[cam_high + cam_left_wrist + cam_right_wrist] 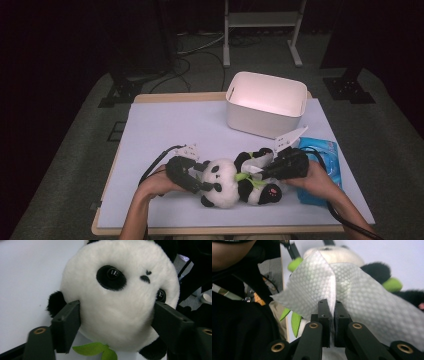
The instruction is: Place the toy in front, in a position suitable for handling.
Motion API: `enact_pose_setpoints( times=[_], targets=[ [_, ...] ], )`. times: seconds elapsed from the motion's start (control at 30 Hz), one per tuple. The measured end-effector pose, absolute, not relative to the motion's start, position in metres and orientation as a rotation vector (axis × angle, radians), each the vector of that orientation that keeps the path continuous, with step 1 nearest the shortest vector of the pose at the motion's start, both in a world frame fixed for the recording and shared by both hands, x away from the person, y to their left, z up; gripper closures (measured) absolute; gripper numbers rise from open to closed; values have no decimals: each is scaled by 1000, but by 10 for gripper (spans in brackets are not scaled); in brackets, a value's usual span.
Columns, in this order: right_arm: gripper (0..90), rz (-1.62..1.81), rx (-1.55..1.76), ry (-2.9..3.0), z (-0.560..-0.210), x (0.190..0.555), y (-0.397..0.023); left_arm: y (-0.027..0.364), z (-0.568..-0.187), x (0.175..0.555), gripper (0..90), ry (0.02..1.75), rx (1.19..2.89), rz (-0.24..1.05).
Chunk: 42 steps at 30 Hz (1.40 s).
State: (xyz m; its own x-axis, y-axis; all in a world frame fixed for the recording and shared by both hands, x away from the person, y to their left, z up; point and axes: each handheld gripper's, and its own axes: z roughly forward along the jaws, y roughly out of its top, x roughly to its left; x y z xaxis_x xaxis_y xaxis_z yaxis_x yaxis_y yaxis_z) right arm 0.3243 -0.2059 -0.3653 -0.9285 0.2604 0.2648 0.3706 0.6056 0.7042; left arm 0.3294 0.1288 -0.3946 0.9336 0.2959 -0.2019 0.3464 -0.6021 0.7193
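On the pale table [165, 125], the left gripper [202, 179] clasped the toy panda [225, 182] by its head; the right gripper [331, 315] pinched a wipe [362, 297] tight.

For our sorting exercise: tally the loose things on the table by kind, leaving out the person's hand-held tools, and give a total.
Plush panda: 1
White wipe: 1
Blue wipe packet: 1
White bin: 1
Total: 4
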Motion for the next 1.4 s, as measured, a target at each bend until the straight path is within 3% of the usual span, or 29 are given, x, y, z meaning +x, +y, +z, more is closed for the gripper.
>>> enact_pose_setpoints(
  times=[0.27, 0.7, 0.97, 1.4],
  targets=[
    [867, -1183, -536, -2685, -379, 318, -213, 132, -392, 330, 104, 476, 2246, -79],
    [870, -1166, -533, -2698, -385, 313, -220, 128, -409, 337, 74, 498, 2217, -212],
    [871, -1208, -556, -2707, -384, 318, -219, 125, -410, 338, 288, 468, 2138, -207],
    [870, -1287, -570, -2724, -370, 330, -211, 134, -385, 332, 331, 418, 2170, 21]
  ],
)
